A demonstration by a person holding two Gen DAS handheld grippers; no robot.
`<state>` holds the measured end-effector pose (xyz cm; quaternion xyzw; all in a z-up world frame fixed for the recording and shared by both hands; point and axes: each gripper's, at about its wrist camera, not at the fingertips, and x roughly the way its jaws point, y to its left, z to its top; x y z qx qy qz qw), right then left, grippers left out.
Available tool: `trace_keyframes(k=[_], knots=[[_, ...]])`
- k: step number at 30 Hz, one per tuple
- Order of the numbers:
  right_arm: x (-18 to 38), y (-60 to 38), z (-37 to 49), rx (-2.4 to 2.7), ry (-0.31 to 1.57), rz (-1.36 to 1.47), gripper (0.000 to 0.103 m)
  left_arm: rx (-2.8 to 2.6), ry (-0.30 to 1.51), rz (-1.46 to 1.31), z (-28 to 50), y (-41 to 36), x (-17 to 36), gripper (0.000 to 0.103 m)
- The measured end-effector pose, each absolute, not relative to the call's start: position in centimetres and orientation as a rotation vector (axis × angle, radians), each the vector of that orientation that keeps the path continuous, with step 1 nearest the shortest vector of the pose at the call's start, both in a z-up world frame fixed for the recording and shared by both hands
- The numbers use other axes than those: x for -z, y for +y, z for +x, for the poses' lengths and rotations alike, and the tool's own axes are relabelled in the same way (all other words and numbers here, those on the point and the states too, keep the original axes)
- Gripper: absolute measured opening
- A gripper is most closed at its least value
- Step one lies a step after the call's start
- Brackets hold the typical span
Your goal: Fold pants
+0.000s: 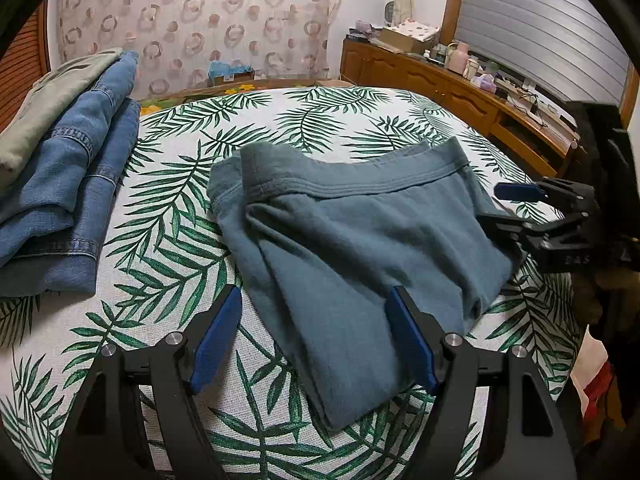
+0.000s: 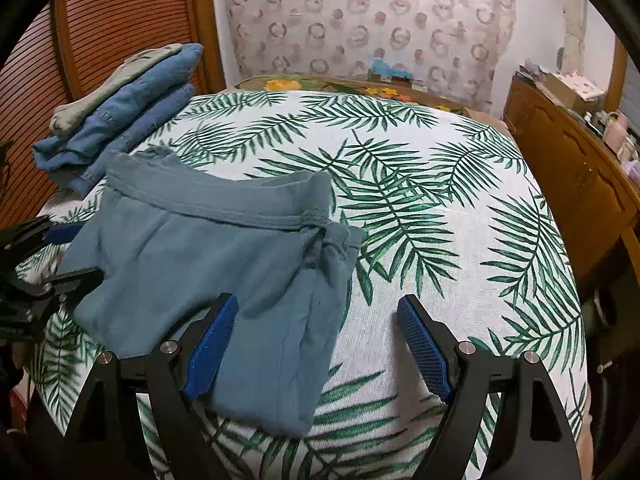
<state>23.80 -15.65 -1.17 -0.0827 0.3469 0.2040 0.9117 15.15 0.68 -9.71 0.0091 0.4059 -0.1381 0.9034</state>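
A pair of teal pants [image 1: 352, 240] lies folded on the leaf-print bed cover [image 1: 280, 128], waistband toward the far side. In the right wrist view the pants [image 2: 224, 256] sit left of centre. My left gripper [image 1: 316, 320] is open and empty, jaws wide over the near edge of the pants. My right gripper [image 2: 316, 328] is open and empty over the pants' right edge; it also shows in the left wrist view [image 1: 520, 208] at the pants' right side. My left gripper shows in the right wrist view [image 2: 60, 256] at the pants' left side.
A stack of folded jeans and a grey-green garment [image 1: 68, 168] lies at the bed's far left, seen also in the right wrist view [image 2: 120, 108]. A wooden sideboard [image 1: 452, 84] with clutter stands to the right. A curtain [image 1: 200, 20] hangs behind the bed.
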Motion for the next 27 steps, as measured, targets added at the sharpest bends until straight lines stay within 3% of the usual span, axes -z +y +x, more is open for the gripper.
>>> trace_keyframes(k=[12,15,22,27], knots=[[1.7,-18.2,18.7,-0.525,0.729,-0.178,0.06,0.285,0.838,0.019,15.1,0.7,9.7,0.076],[1.8,-18.6,18.7,-0.522,0.731,-0.183,0.049,0.284,0.837,0.02,15.1,0.7,9.7,0.076],[1.3,-18.9,18.9,-0.556,0.716,-0.171,0.012,0.284,0.837,0.02,15.1,0.7,9.7,0.076],[0.2,-20.3,18.3,-0.494,0.674,-0.212,0.004,0.284,0.837,0.021,15.1,0.6,9.7,0.076]])
